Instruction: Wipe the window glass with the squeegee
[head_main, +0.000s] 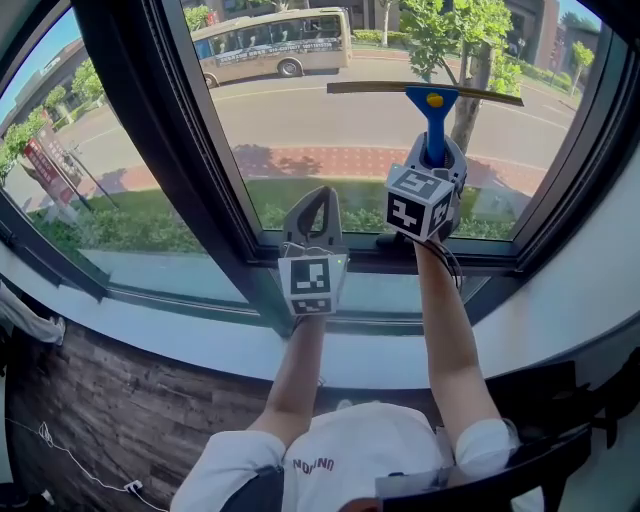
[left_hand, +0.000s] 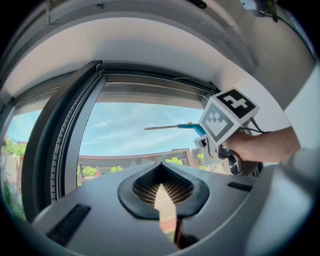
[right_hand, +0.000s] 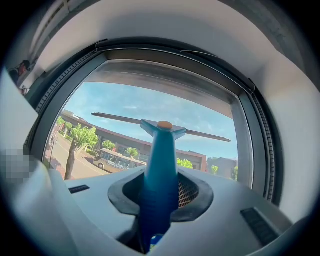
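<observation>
The squeegee (head_main: 431, 105) has a blue handle and a long thin blade (head_main: 370, 88) lying level across the window glass (head_main: 300, 130). My right gripper (head_main: 433, 152) is shut on the handle and holds it upright against the right part of the pane. In the right gripper view the handle (right_hand: 160, 165) rises from between the jaws to the blade (right_hand: 112, 118). My left gripper (head_main: 318, 200) hangs lower and to the left, near the sill, shut with nothing in it. In the left gripper view its tips (left_hand: 161, 165) meet, and the squeegee (left_hand: 175, 127) and right gripper (left_hand: 204, 138) show at the right.
A thick dark mullion (head_main: 150, 120) divides the panes on the left. The dark sill (head_main: 470, 255) and a white ledge (head_main: 200, 340) run below. A dark chair back (head_main: 540, 460) is at the lower right. A cable (head_main: 60, 450) lies on the floor.
</observation>
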